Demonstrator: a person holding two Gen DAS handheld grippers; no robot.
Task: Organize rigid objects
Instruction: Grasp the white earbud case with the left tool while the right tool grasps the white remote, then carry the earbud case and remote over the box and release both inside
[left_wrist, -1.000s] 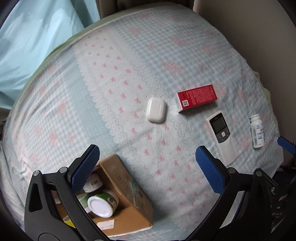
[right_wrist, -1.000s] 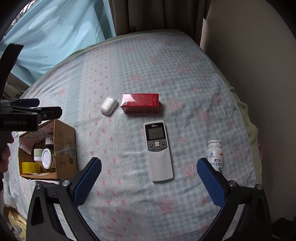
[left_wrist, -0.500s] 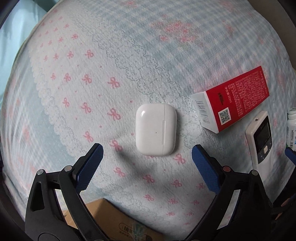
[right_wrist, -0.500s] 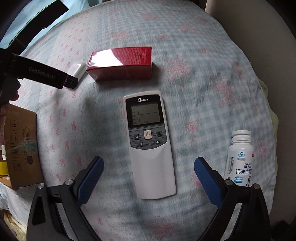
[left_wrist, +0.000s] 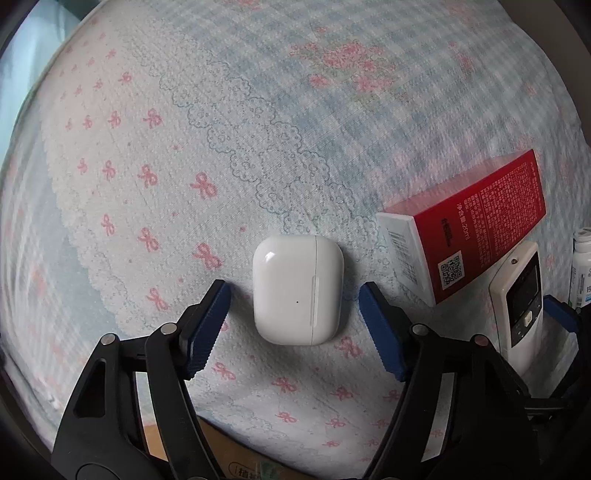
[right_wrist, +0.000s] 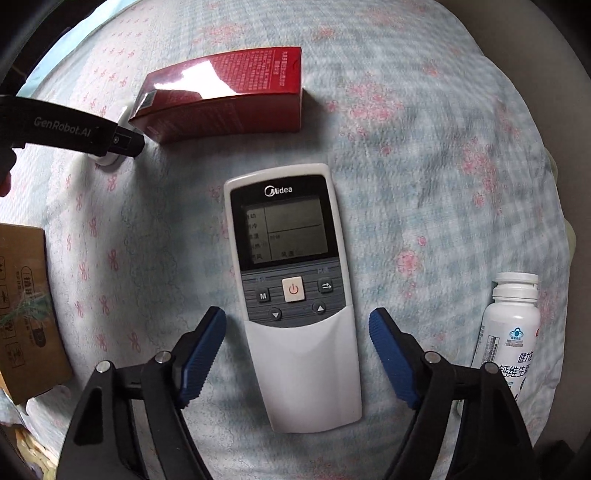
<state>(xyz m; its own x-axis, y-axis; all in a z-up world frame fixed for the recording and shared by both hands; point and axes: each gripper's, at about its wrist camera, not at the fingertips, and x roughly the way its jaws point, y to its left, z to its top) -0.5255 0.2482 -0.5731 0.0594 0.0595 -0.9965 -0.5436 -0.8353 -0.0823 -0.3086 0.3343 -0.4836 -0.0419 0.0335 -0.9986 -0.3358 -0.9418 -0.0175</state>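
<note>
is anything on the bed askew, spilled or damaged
Nothing stands out. The white earbud case, remote and red box lie flat and intact; the white bottle lies on its side, cap on, nothing spilled.

The left wrist camera looks steeply down, close over the white rounded earbud case (left_wrist: 298, 290). The right wrist camera looks down, equally close, over the white Midea remote control (right_wrist: 295, 291). Both views share the red rectangular carton (left_wrist: 476, 229) (right_wrist: 225, 96), remote (left_wrist: 519, 302), and apparently the white pill bottle (right_wrist: 511, 328).

white earbud case (left_wrist: 298, 290), red carton (right_wrist: 225, 96)
</note>
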